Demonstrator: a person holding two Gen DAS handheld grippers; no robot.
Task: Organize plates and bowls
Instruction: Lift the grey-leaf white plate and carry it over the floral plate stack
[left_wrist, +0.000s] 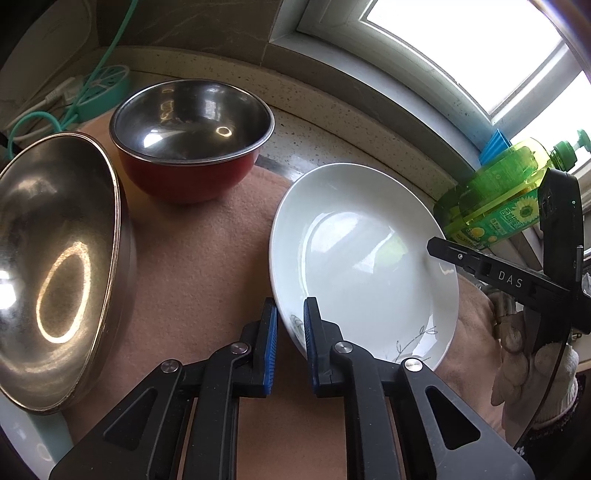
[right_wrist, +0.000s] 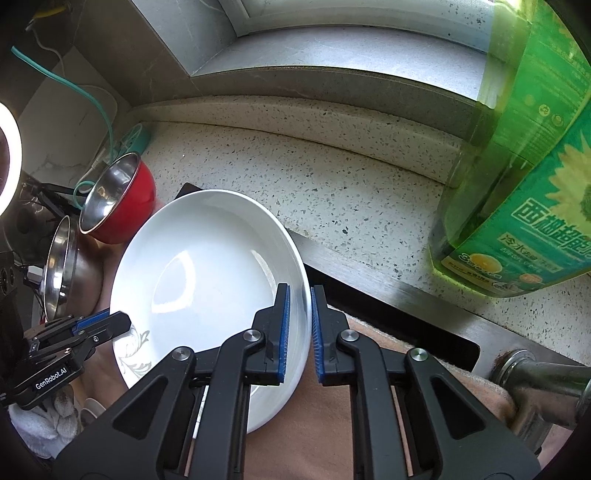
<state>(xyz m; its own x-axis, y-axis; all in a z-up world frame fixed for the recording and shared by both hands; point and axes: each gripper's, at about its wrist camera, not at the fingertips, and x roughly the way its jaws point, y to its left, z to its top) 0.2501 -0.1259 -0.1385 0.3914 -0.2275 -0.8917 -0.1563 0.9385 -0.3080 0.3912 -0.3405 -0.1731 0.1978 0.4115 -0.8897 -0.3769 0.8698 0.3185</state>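
Leftmost, our steel basin (left_wrist: 55, 266) and red bowl (left_wrist: 192, 140) sit empty on the tan cloth (left_wrist: 199, 266). Between them and the green bottle (right_wrist: 524, 177), the empty white plate (left_wrist: 362, 258) looks stiff, glossy, breakable. Our left gripper (left_wrist: 290, 332) and right gripper (right_wrist: 300, 328) each straddle its rim, whether clamped we cannot tell.
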